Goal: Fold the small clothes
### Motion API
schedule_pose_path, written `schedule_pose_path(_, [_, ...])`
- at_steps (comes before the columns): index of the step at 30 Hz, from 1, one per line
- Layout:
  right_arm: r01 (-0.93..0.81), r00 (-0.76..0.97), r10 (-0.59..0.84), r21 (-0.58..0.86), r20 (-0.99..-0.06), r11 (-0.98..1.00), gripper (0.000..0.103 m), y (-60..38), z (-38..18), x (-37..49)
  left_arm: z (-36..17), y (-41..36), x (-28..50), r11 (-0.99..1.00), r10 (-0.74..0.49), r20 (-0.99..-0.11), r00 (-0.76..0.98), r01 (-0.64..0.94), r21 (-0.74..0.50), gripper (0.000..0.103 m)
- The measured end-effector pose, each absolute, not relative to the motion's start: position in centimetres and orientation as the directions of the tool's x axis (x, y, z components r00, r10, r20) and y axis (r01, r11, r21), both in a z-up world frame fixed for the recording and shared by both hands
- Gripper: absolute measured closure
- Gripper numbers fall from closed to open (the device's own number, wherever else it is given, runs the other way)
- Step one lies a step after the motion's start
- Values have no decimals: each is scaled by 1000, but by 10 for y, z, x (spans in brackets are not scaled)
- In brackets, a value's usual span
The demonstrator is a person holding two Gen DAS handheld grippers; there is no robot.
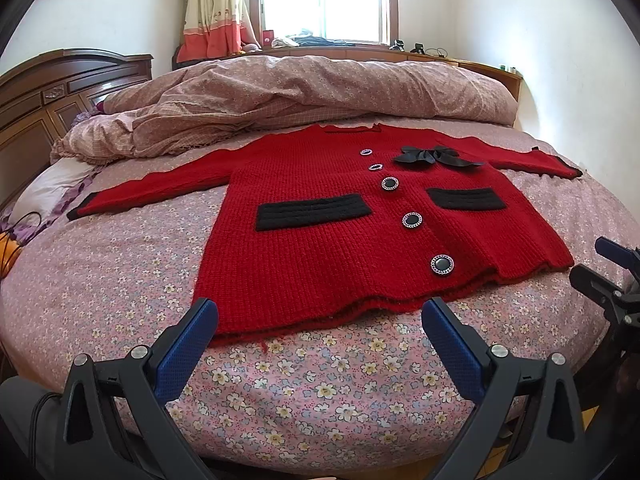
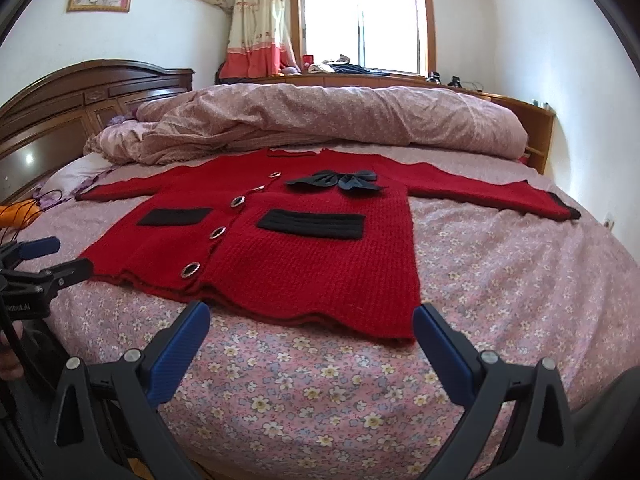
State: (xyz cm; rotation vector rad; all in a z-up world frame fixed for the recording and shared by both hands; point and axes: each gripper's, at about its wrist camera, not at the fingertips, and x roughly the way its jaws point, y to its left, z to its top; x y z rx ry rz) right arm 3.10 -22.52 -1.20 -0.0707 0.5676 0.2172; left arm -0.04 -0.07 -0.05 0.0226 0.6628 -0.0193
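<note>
A small red knit cardigan [image 1: 340, 240] lies flat and face up on the bed, sleeves spread out, with black pocket flaps, several round buttons and a black bow [image 1: 434, 157]. It also shows in the right wrist view [image 2: 320, 256]. My left gripper [image 1: 320, 312] is open and empty, just short of the cardigan's hem at its left half. My right gripper [image 2: 312, 316] is open and empty, just short of the hem at its right half. The right gripper also shows at the right edge of the left wrist view [image 1: 596, 268].
The bed sheet [image 1: 280, 392] is pink with small flowers. A bunched floral duvet [image 1: 280, 96] lies behind the cardigan. A wooden headboard [image 1: 48, 92] stands at the left. A pillow [image 1: 48, 188] lies at the far left. A window ledge with clutter [image 2: 352, 68] is behind the bed.
</note>
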Motion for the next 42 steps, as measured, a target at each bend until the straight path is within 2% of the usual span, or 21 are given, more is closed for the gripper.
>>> schedule_pose_path(42, [-235,816,200,4,-542,972,0,-222,-6,34,2,5,4,1000,13,-614,789,1,22,4])
